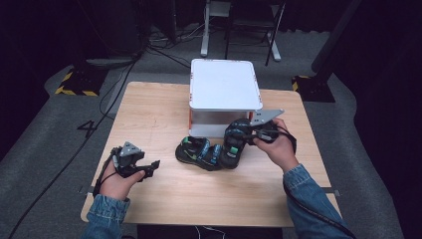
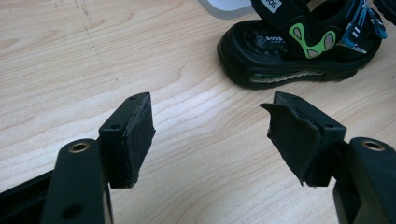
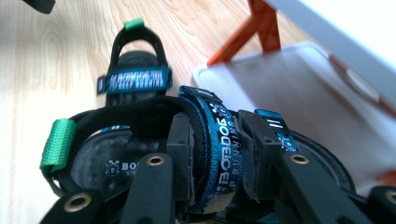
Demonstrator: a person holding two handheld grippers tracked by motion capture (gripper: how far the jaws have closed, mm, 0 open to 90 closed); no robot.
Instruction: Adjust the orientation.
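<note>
Left gripper is hovering wide open over the surface, one sandal lying unclaimed beside it. Right gripper is clamping the other sandal's strap, just before the white shelf rack; placing looks yet to come.

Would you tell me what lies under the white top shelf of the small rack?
Under the white top shelf a lower white shelf shows, bare where visible, on orange supports. Its rear is covered by the top shelf; the held sandal hides its near edge.
</note>
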